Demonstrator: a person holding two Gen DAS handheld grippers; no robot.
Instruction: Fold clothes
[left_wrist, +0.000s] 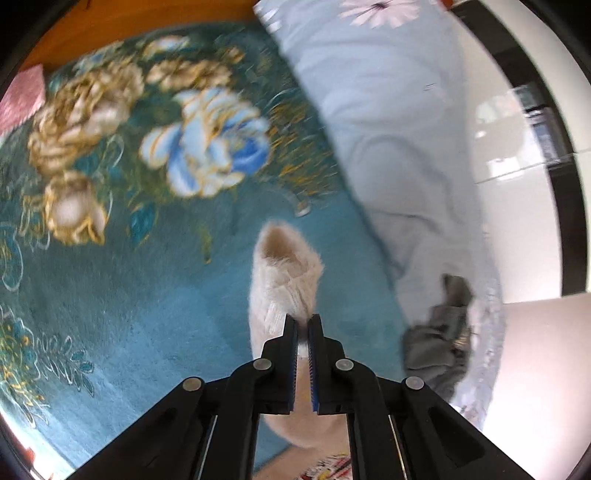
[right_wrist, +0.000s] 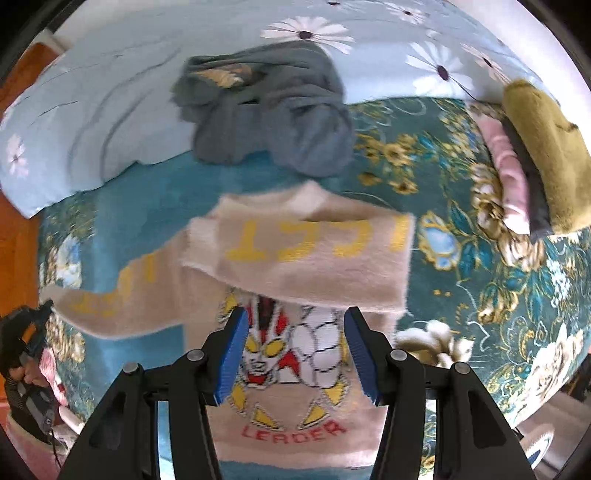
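The beige sweater (right_wrist: 280, 354) lies face up on the teal floral blanket (right_wrist: 480, 280) covering the bed, its cartoon print and the word LEADER toward me. One sleeve (right_wrist: 295, 251) with yellow letters is already laid across the chest. The other sleeve (left_wrist: 284, 288) hangs from my left tool (left_wrist: 303, 325), whose pads are pressed together on the fluffy cuff end, lifted off the blanket. My right tool (right_wrist: 295, 343) hovers just above the print with its blue pads (right_wrist: 232, 354) apart, holding nothing.

I judge the step in hand to be bringing this second sleeve over the chest. To do it well I should carry the cuff across low and level so the sleeve lands flat over the first one, keep the shoulder line straight, and let the right tool pin the body so the knit does not drag.

Beyond the sweater, a crumpled grey garment (right_wrist: 266, 110) sits on the pale blue daisy-print quilt (right_wrist: 110, 110). At the right, a stack of folded pieces (right_wrist: 532, 162) rests on the blanket. No basket or bin shows.
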